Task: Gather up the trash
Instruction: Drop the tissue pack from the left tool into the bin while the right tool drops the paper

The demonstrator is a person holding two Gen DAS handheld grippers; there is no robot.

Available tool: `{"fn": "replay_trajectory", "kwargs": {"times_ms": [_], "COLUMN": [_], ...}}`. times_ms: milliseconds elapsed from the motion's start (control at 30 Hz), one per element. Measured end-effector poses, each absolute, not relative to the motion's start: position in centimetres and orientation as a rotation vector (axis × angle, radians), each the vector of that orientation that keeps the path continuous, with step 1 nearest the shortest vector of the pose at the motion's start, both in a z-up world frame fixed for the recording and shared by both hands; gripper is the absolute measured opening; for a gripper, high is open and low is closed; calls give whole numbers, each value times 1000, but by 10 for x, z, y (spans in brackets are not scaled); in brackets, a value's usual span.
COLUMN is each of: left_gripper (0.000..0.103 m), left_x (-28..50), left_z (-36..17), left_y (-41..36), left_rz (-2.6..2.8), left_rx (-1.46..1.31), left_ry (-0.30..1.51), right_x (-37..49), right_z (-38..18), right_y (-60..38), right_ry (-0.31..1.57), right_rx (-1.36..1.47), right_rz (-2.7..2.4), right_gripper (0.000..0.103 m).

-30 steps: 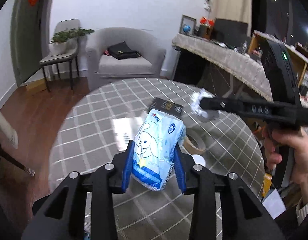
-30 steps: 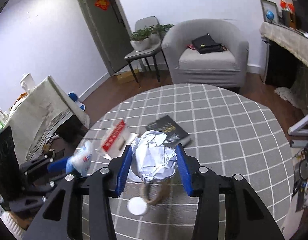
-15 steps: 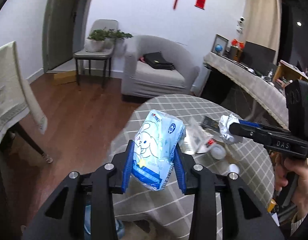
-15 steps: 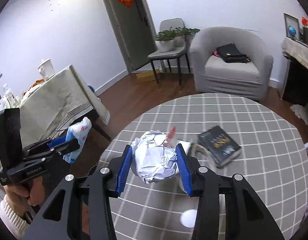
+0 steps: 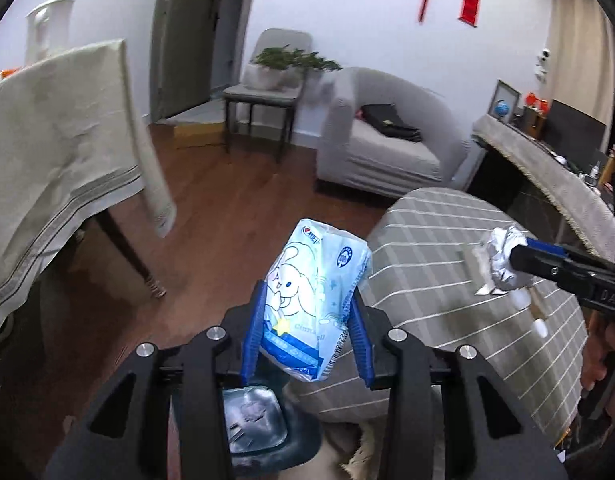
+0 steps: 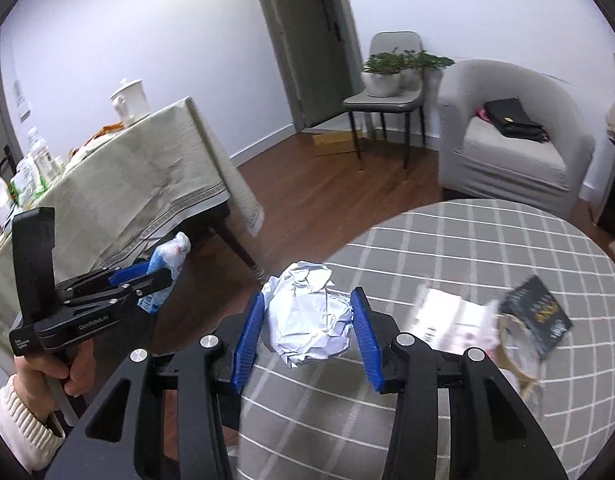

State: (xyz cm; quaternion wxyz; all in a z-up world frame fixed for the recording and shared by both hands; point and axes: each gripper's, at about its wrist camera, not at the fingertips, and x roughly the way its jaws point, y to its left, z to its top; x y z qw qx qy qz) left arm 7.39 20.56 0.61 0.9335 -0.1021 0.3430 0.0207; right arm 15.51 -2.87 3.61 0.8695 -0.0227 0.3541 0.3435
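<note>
Room: a living room with a wood floor, a grey armchair (image 6: 511,140) at 1 o'clock in the right wrist view, and a cloth-draped side table (image 6: 119,184) at 10 o'clock.
Counter: a round counter (image 6: 487,248) under a grey checked cloth, filling the 3 to 5 o'clock sector of the right wrist view.
Left hand-held gripper (image 5: 307,320): clenched on a blue-and-white printed tissue packet (image 5: 315,288), which stands upright between the blue pads, clear of the counter edge and above the floor.
Right hand-held gripper (image 6: 307,328): clenched on a crumpled white paper ball (image 6: 307,320), held above the counter's near rim at about 9 o'clock of the cloth.
Bin: a dark container with a bag-lined opening (image 5: 251,420) sits on the floor at 6 o'clock in the left wrist view, directly below the left jaws and partly hidden by them.
Done, as judged: two pieces of trash are lifted and carried off the counter toward the bin.
Left, as judged: neither piece is yet released; a flattened white wrapper (image 6: 447,316), a roll of tape (image 6: 519,356) and a dark booklet (image 6: 539,312) lie on the counter at 3 o'clock, and which of these count as trash cannot be told.
</note>
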Motion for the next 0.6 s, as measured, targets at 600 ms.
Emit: {"fn": "replay_trajectory", "kwargs": {"times_ms": [600], "left_gripper": [44], "left_x": [61], "left_z": [-75], "left_y": [251], "left_rz": [186], "left_rx": [-217], "left_ry": [1003], "right_x": [136], "right_z": [23], "right_y": [72], "right_ry": [788], "right_rx": [-156], "right_rz": [846], "right_gripper": [45]}}
